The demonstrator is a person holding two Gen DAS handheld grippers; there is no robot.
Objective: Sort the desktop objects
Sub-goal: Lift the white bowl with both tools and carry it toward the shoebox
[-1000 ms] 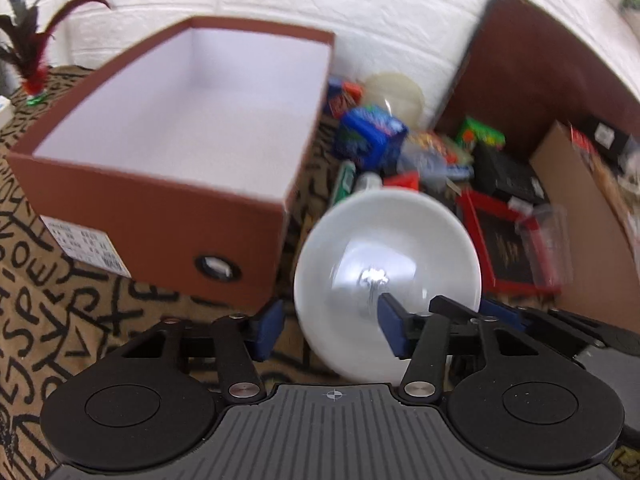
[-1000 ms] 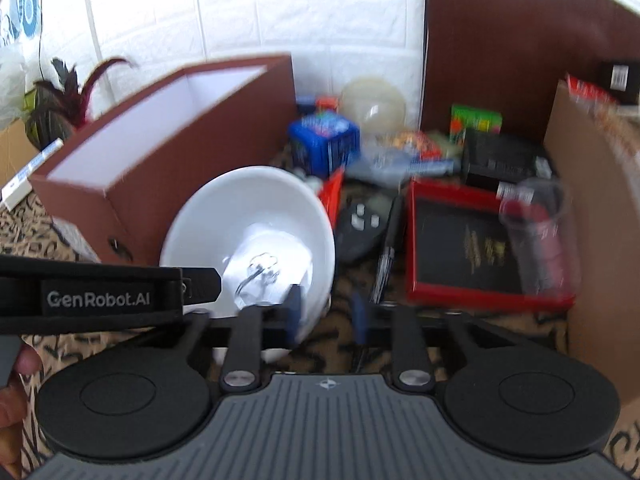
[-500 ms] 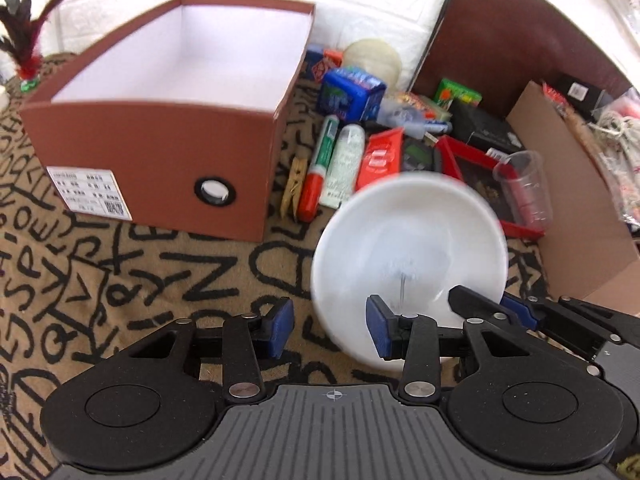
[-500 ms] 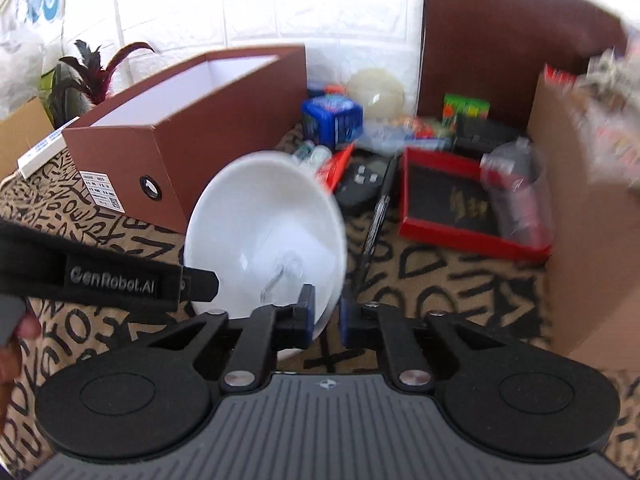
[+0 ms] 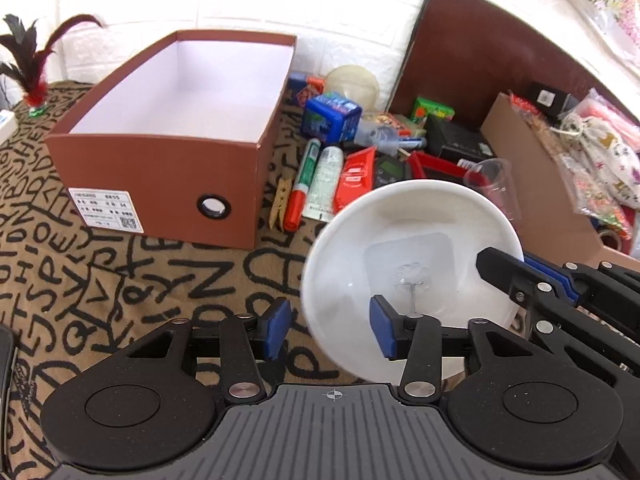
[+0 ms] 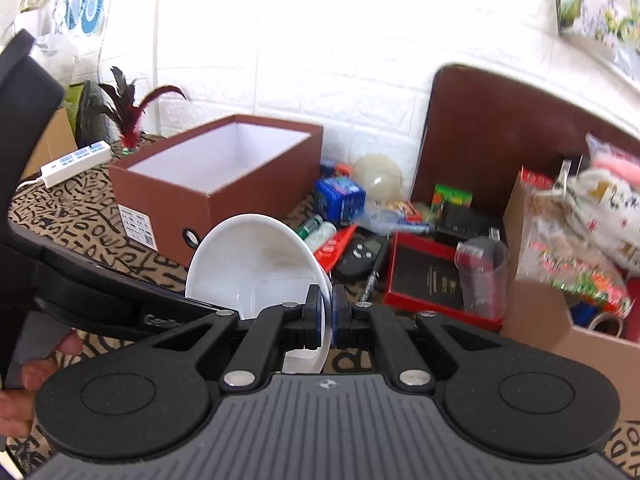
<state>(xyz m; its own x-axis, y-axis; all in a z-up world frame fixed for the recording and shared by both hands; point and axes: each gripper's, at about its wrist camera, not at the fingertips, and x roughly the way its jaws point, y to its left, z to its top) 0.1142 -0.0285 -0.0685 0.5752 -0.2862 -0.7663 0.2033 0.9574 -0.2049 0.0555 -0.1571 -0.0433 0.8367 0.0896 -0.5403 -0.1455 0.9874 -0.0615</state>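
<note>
A white bowl [image 5: 412, 248] with a clear adhesive hook [image 5: 412, 276] inside it is held above the patterned cloth. My right gripper [image 6: 327, 322] is shut on the bowl's rim [image 6: 326, 308]; the bowl also shows in the right wrist view [image 6: 256, 264]. My left gripper [image 5: 328, 330] is open, its right finger over the bowl's near rim and its left finger beside the bowl. An open, empty brown shoebox [image 5: 172, 140] stands at the left, also in the right wrist view [image 6: 216, 184].
A pile lies behind the bowl: blue box [image 5: 330, 120], green-red marker [image 5: 302, 184], white tube [image 5: 324, 184], red packet [image 5: 354, 178], clothespin [image 5: 280, 204], red-framed tray [image 6: 428, 276], clear cup [image 6: 480, 272]. A cardboard box of bags [image 6: 568, 264] stands right. A brown board [image 5: 472, 60] leans behind.
Both grippers and the bowl have pulled back and up from the pile. The right gripper has closed on the bowl's rim. The left gripper has narrowed but stays open.
</note>
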